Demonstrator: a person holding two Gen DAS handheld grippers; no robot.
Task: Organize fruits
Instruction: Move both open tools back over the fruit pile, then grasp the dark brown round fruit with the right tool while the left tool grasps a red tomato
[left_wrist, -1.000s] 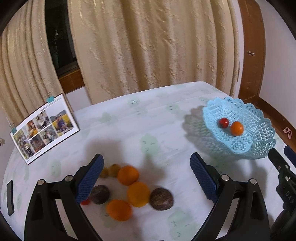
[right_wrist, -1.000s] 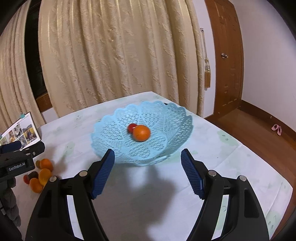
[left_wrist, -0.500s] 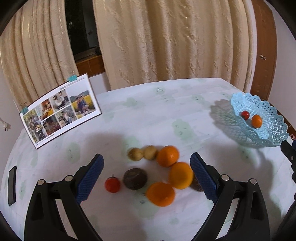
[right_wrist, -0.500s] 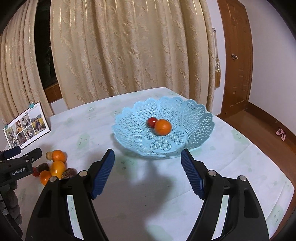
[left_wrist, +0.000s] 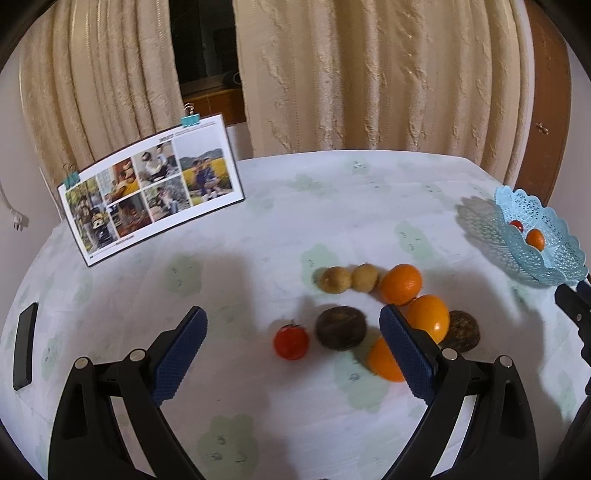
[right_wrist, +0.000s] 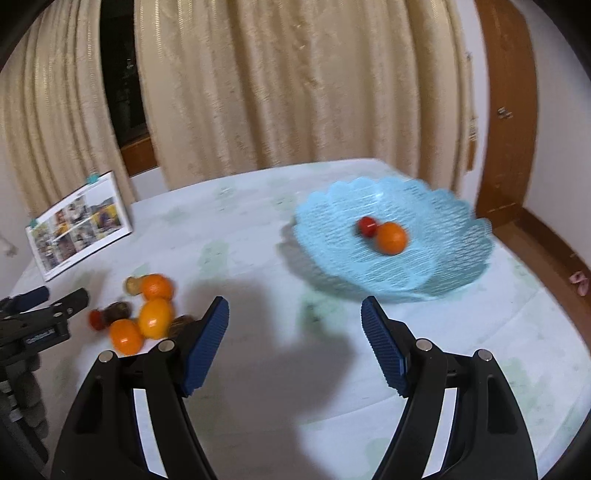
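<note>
Each claw is built of glossy black plastic arms. Ribbed dark-blue pads are fitted to the left claw (left_wrist: 291, 350) and right claw (right_wrist: 294, 343); silver screws are set behind them.

My left gripper (left_wrist: 291, 343) shows knobbly blue rubbery pads on matt black plastic arms with shiny metal pins. Beneath lies a matt printed tablecloth (left_wrist: 369, 206). The basket (right_wrist: 439, 266) is pale blue openwork plastic. The oranges (left_wrist: 400, 283) have glossy, dimpled skin. Behind hang rough cream cloth curtains (left_wrist: 369, 74).
</note>
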